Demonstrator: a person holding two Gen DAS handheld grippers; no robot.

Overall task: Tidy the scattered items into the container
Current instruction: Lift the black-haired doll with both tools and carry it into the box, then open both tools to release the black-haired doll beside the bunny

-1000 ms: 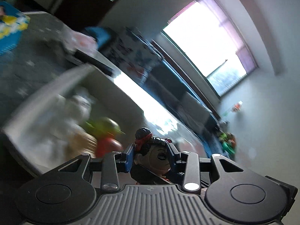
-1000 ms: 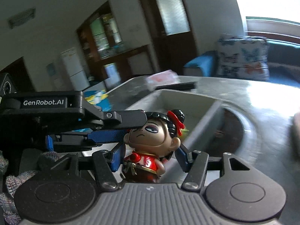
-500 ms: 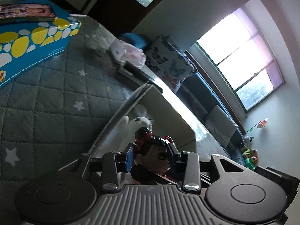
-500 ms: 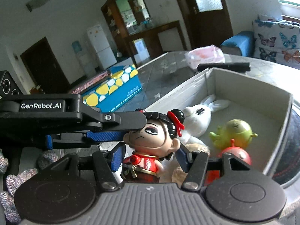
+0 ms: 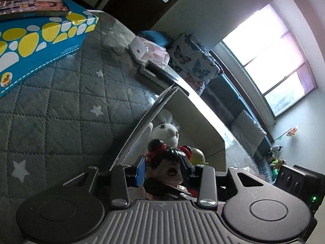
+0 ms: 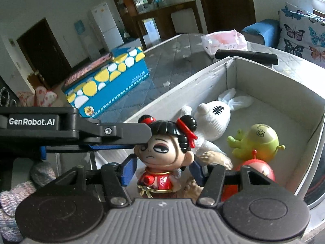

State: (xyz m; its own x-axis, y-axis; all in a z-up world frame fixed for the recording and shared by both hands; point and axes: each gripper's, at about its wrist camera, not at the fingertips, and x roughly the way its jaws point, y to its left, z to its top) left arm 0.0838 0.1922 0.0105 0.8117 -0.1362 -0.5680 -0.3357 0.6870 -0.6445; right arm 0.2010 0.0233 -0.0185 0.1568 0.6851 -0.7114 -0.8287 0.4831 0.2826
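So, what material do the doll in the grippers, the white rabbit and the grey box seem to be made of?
The doll looks like hard glossy plastic or vinyl: its black hair and red tunic show sharp highlights. The white rabbit seems soft knitted or woven fabric, with a visible mesh texture and stitched face. The grey box looks like matte cardboard, with thin walls and a folded corner seam, though I cannot be sure.

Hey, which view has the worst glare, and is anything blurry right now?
Left wrist view: the window is blown out white, and a bright streak glares beside the box rim. Right wrist view: evenly lit, the doll sharp. Both show fisheye bending at the edges.
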